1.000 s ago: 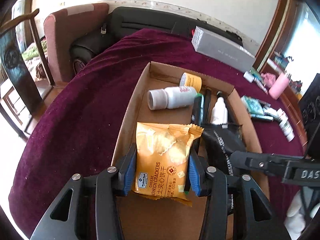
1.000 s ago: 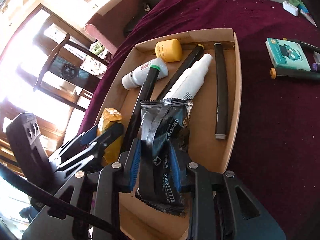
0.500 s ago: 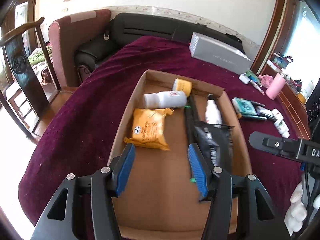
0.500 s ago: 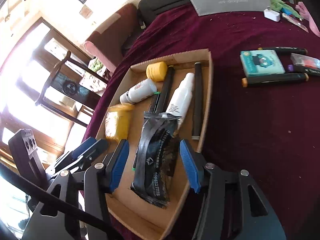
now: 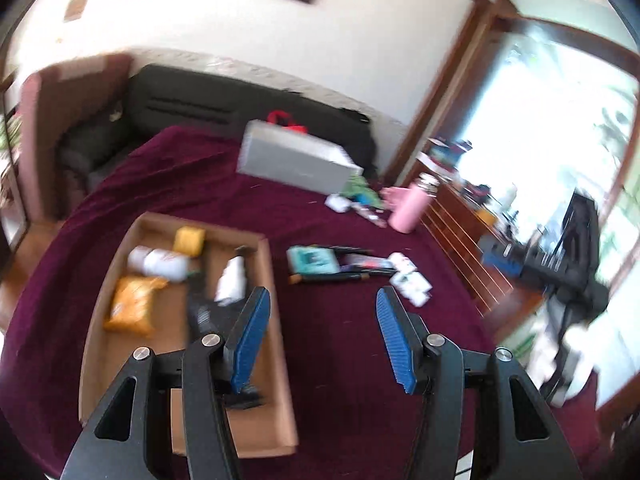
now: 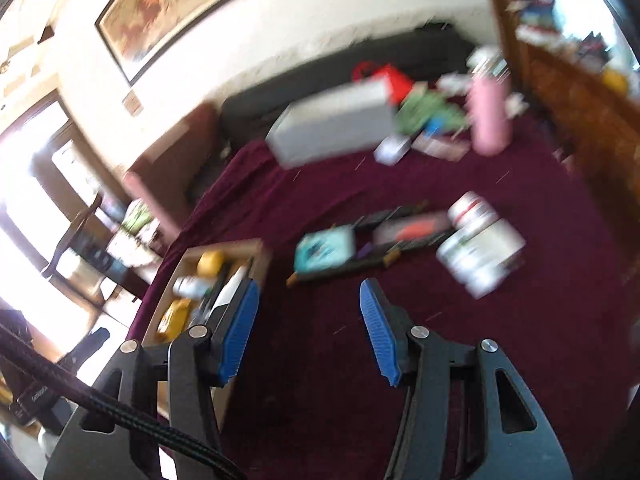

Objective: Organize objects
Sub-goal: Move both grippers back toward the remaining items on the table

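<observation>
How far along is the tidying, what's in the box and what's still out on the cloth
Done: the cardboard box holds the yellow snack pack, white bottle, yellow cap and other items. In hand: nothing; the left gripper and right gripper are both open and empty. Left: the teal box, pens and white jars lie loose on the maroon cloth.

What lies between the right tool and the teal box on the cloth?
Nothing visible: bare maroon cloth separates the open, empty right tool from the teal box. Dark pens lie beside the box, not in front.
</observation>
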A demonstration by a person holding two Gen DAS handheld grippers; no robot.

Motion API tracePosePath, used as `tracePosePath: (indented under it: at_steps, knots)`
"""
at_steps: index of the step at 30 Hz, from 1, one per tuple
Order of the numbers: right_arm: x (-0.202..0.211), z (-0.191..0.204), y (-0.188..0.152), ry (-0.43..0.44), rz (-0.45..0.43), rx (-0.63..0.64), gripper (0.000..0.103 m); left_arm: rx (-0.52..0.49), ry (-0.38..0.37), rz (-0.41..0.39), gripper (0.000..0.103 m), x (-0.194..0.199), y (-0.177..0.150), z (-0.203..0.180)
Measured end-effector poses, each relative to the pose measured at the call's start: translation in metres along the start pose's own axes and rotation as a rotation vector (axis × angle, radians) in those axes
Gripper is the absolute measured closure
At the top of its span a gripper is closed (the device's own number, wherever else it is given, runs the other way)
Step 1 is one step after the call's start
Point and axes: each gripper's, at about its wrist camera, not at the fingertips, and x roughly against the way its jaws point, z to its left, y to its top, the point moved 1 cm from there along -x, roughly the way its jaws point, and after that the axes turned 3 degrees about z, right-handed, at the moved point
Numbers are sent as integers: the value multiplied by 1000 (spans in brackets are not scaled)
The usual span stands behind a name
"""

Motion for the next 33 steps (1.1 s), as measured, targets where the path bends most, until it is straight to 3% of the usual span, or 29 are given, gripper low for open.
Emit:
tracePosePath:
  at_steps: [2,4,6,9,11,14,18,25,28,30,31,33]
  knots:
    - [39,-13,24,-43,-65,0,49,-65,0,0,54,-7,14,-25]
    - [75,-19,50,-102,-126,26,34,-147,22,14,53,-28,34,-50]
    - [110,-21,78,-188,-195,60,20,-198,50,43,42,-51,45,-65]
    - [136,-25,116,-272,-226,98,20,-245,73,130,37,-106,55,-76]
    - [138,-36,128,-267,-242,78,20,-260,109,207,38,-151,51,-75]
    - [110,-65,124,-169,-227,-5,20,-268,151,309,38,-206,38,-70]
    - [39,-105,93,-41,-158,-117,20,-311,235,374,38,-256,23,-59]
    - [-49,-147,53,17,-86,-222,20,-347,279,459,38,-299,2,-44]
    - [-61,-154,46,25,-84,-242,20,-421,298,462,39,-300,-8,-56]
    - [-67,-158,44,36,-91,-253,20,-411,205,501,55,-291,-12,-65]
    - [-69,-161,43,40,-92,-257,20,-390,156,546,73,-288,-16,-68]
    - [-69,-166,41,46,-91,-258,20,-396,148,580,74,-287,-26,-75]
